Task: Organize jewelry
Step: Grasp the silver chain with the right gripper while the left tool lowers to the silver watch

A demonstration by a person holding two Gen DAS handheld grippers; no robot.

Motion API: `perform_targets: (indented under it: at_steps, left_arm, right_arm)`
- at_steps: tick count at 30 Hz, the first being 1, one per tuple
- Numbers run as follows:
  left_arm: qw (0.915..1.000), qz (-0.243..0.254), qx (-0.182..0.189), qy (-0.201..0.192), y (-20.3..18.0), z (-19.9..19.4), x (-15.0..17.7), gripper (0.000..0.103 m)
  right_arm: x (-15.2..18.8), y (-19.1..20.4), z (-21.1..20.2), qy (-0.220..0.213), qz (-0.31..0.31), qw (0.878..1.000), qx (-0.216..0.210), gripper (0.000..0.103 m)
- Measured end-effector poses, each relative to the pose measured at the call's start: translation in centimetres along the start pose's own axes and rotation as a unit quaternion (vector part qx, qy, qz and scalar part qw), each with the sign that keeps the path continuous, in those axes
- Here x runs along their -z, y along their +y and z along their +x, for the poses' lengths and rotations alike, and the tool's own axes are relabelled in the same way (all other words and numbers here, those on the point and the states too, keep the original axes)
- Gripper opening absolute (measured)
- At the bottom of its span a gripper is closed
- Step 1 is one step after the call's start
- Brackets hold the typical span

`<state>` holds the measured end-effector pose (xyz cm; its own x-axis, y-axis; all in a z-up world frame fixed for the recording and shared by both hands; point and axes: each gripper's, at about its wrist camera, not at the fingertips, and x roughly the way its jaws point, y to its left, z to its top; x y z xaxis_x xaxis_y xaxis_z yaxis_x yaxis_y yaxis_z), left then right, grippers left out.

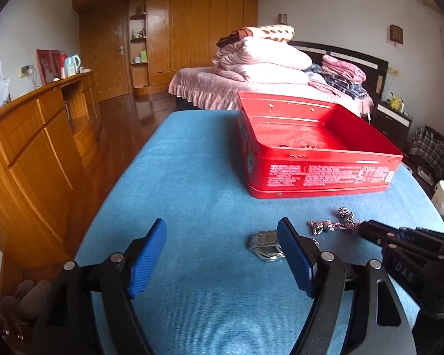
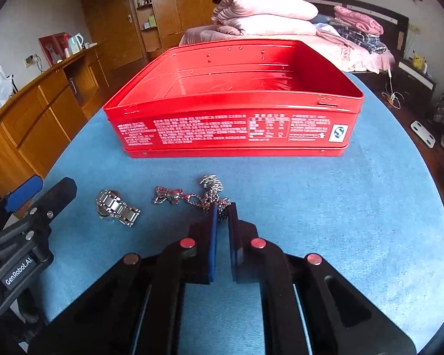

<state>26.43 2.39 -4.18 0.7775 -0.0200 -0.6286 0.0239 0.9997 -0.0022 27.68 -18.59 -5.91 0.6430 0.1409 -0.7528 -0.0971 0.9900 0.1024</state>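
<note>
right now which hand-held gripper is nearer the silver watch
Left. The left hand-held gripper stands open with the silver watch right beside its right fingertip. The right hand-held gripper is further off, shut on the beaded chain.

Bedroom, daylight, white walls (image 1: 334, 3). Wood wardrobe (image 1: 192, 26) fills the far wall, door (image 1: 109, 50) left of it, bed (image 1: 251, 85) with stacked pink quilts to its right. Low wood cabinet (image 1: 29, 136) along the left wall. Glossy dark wood floor (image 1: 124, 124).
</note>
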Motion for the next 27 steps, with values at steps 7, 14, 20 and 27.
perform_targets:
  at_steps: [7, 14, 20, 27]
  left_arm:
    - [0.9989, 0.017, 0.026, 0.036, -2.8, 1.3, 0.3, 0.084]
    - [0.9945, 0.026, 0.049, 0.088, -4.7, 3.1, 0.9, 0.084]
    - [0.9932, 0.021, 0.05, 0.103, -4.7, 3.6, 1.2, 0.066]
    - [0.9938, 0.016, 0.057, 0.094, -4.6, 3.4, 1.0, 0.045]
  right_arm:
    - [0.9, -3.2, -1.2, -0.008, 0.019, 1.0, 0.01, 0.006]
    - [1.1, -4.7, -2.1, -0.017, 0.031, 0.999, 0.005, 0.006]
    - [1.0, -4.7, -2.2, -0.017, 0.03, 0.999, -0.002, 0.006]
    - [1.0, -4.4, -2.0, -0.016, 0.029, 0.999, -0.002, 0.006]
